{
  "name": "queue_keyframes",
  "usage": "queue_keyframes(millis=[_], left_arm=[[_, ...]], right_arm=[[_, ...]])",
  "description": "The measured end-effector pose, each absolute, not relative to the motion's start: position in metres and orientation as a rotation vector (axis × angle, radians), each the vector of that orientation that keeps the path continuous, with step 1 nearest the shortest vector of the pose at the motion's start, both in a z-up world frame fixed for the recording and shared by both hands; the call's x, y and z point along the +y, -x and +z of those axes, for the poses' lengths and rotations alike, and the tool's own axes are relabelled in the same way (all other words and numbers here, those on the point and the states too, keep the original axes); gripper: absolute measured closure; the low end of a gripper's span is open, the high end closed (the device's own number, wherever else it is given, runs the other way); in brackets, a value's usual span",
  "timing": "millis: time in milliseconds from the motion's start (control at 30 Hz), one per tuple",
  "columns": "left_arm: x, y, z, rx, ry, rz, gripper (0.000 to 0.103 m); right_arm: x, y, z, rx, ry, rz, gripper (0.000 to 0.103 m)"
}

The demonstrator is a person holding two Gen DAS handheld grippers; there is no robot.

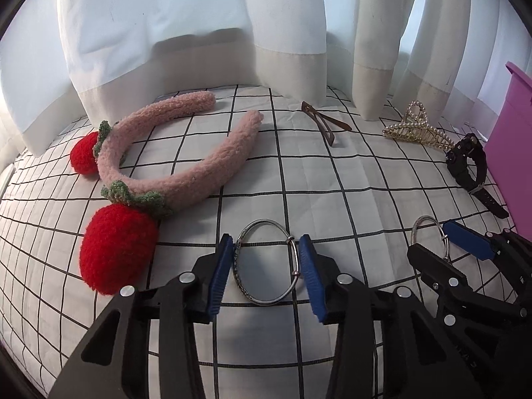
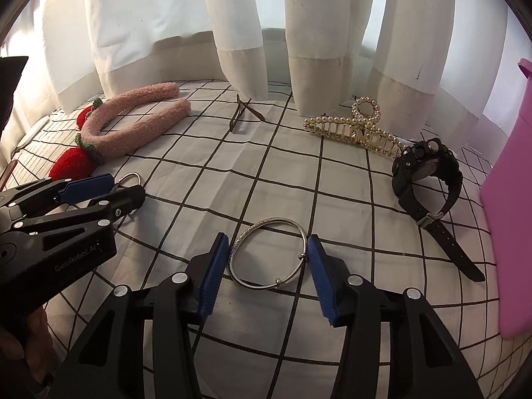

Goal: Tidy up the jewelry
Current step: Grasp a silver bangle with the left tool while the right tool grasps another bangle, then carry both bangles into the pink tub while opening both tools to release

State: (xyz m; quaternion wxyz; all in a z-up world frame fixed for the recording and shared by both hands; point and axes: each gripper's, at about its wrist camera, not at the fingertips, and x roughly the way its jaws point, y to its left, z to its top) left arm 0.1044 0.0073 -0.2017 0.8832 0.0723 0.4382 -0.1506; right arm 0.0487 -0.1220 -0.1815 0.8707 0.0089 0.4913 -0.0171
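Two silver bangles lie on a checked cloth. In the left wrist view, my left gripper (image 1: 266, 259) straddles one bangle (image 1: 266, 262), its blue pads touching both sides of the ring. In the right wrist view, my right gripper (image 2: 267, 259) straddles the other bangle (image 2: 269, 254) the same way. Each gripper shows in the other's view: the right gripper (image 1: 442, 246) around its bangle (image 1: 429, 229), the left gripper (image 2: 123, 186) around its bangle (image 2: 131, 179).
A pink fuzzy headband with red strawberries (image 1: 186, 153), a brown hair clip (image 1: 324, 123), a pearl claw clip (image 2: 359, 129) and a black watch (image 2: 429, 179) lie on the cloth. A pink box (image 2: 508, 206) stands at the right. White curtains (image 2: 239, 33) hang behind.
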Motion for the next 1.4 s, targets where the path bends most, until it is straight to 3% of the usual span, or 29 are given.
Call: queue_keyframes(millis=[900,1400], left_arm=[[0.024,-0.098,-0.181,0.895,-0.1,-0.317,0.064],[0.021,-0.085,-0.127,0.83,-0.128,-0.368,0.064]], right_arm=[[-0.121,-0.042,-0.165,0.997,-0.031,-0.047,0.056],[-0.124,-0.032,-0.107,0.918,-0.048,-0.094,0.056]])
